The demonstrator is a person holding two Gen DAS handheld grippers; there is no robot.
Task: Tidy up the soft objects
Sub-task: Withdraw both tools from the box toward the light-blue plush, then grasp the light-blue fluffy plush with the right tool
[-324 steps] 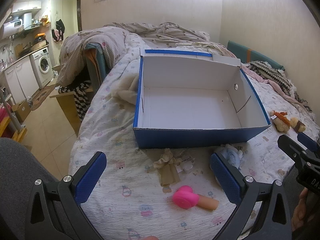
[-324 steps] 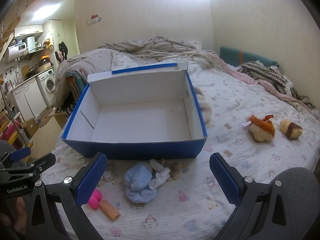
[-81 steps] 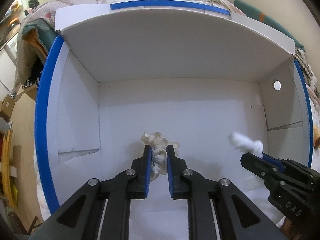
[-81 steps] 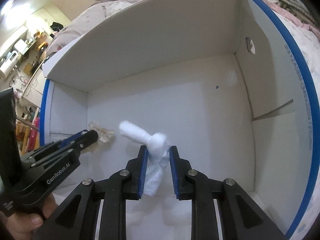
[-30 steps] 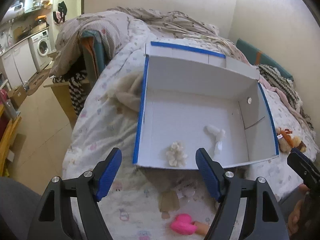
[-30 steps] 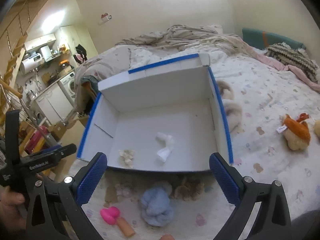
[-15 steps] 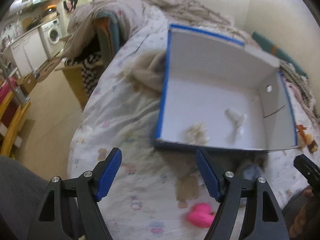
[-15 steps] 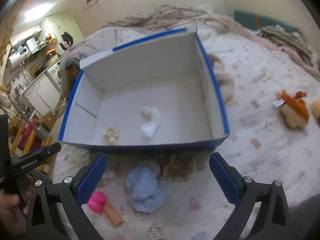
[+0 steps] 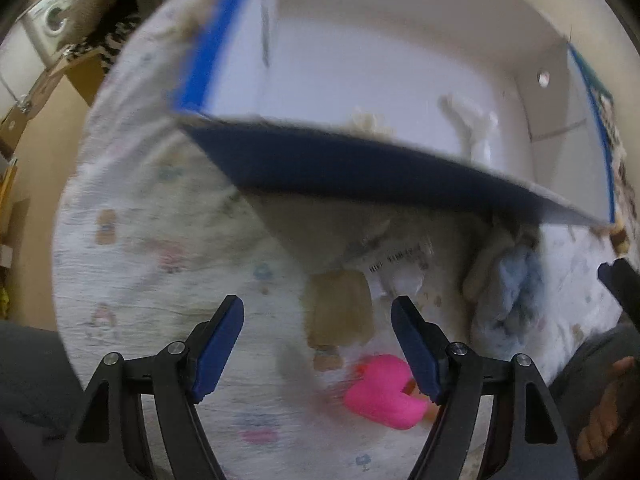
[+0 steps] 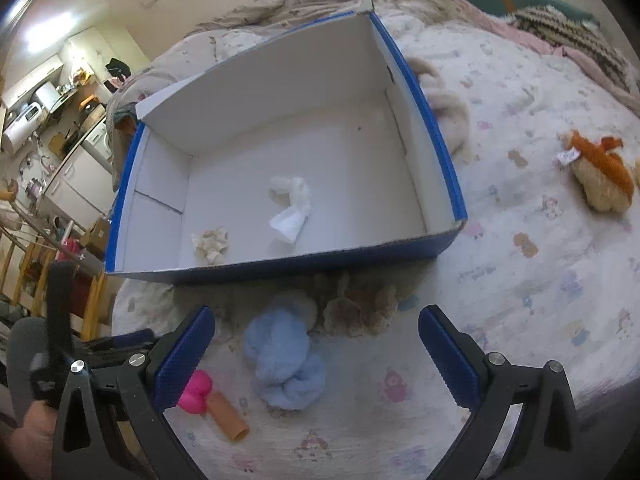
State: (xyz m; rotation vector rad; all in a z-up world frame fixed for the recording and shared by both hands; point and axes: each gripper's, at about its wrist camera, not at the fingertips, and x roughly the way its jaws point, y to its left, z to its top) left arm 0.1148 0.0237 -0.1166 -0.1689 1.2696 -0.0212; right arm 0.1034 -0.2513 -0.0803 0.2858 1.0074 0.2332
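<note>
We have two soft things, a white one (image 10: 291, 208) and a cream one (image 10: 211, 243), in the blue box (image 10: 420, 80) on the bed (image 10: 520, 264). The blue fluffy toy (image 10: 285, 364), the brown toy (image 10: 360, 312) and the pink toy (image 10: 196, 392) lie on the bed by the box's near wall, and the orange toy (image 10: 600, 176) sits far off near the bed's right edge. Our left hand-held gripper (image 9: 316, 344) and right hand-held gripper (image 10: 316, 356) are both wide apart and hold nothing.

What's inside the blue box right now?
Inside the blue box: a white sock mid-floor and a beige soft piece near the front-left. The strip of floor behind its front wall is hidden.
</note>
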